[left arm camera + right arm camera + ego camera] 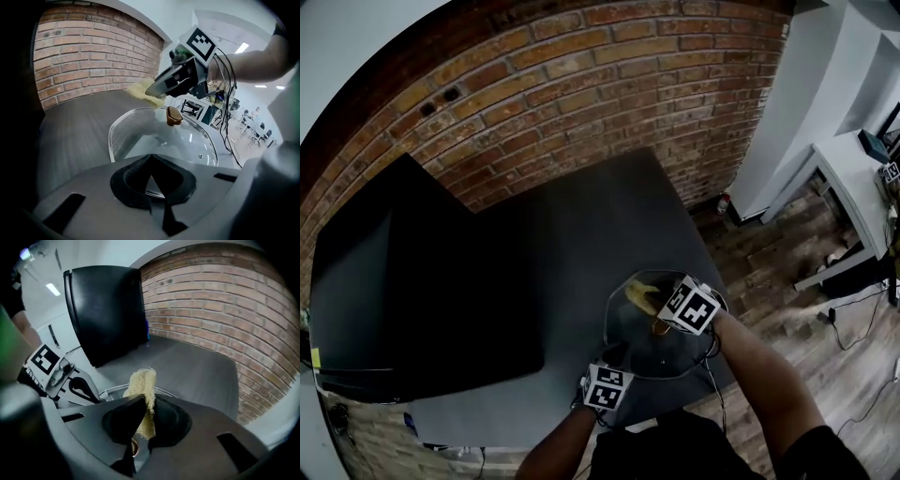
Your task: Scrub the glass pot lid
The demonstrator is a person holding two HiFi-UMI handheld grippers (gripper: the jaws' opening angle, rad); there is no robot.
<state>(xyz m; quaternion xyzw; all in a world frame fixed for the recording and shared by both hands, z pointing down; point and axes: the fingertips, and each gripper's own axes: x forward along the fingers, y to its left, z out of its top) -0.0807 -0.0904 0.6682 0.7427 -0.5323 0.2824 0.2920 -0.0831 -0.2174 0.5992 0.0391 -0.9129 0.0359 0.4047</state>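
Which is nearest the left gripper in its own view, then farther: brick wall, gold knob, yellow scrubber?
1. The gold knob, centre of the glass pot lid, just ahead.
2. The yellow scrubber, beyond it, in the right gripper.
3. The brick wall, far back left.

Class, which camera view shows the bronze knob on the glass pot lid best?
The left gripper view: the bronze knob stands whole atop the clear glass pot lid. The head view shows it tiny; the right gripper view, only a sliver.
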